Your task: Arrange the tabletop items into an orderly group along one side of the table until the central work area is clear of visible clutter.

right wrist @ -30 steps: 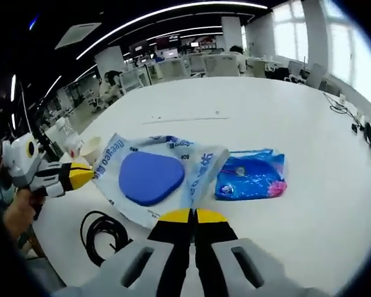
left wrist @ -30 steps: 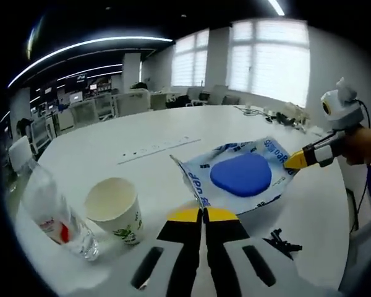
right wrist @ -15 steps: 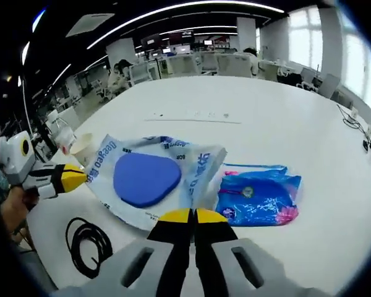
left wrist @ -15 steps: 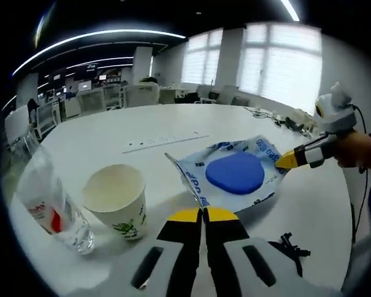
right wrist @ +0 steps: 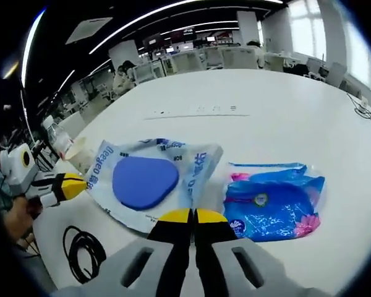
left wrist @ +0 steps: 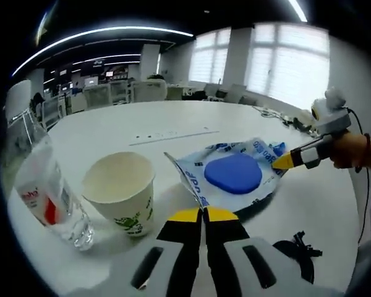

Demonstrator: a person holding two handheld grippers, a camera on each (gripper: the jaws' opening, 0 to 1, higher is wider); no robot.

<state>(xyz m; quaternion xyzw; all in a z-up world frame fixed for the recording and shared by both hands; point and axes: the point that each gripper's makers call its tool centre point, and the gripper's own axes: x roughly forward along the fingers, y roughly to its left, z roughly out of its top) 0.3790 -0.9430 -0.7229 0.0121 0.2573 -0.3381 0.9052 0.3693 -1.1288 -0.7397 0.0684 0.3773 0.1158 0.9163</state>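
Observation:
A white-and-blue wipes pack point(left wrist: 235, 173) with a round blue lid hangs just over the white table, stretched between both grippers. My left gripper point(left wrist: 203, 214) is shut on its near edge. My right gripper point(left wrist: 283, 161) comes in from the right and pinches the far corner. In the right gripper view the pack point(right wrist: 145, 182) lies ahead, with my right gripper point(right wrist: 193, 215) shut on its edge and my left gripper point(right wrist: 74, 184) holding the opposite end. A paper cup point(left wrist: 119, 192) and a clear water bottle point(left wrist: 43, 192) stand just left of the pack.
A shiny blue tissue packet point(right wrist: 272, 201) lies on the table right of the pack. A coiled black cable point(right wrist: 83, 247) sits near the table edge, also seen as the cable point(left wrist: 300, 247). A person's hand point(left wrist: 352, 148) holds the right gripper. Office desks stand beyond the table.
Both cameras have shifted. The held pack has come nearer the cup and bottle, and the blue tissue packet looms larger in the right gripper view. Both grips are unchanged.

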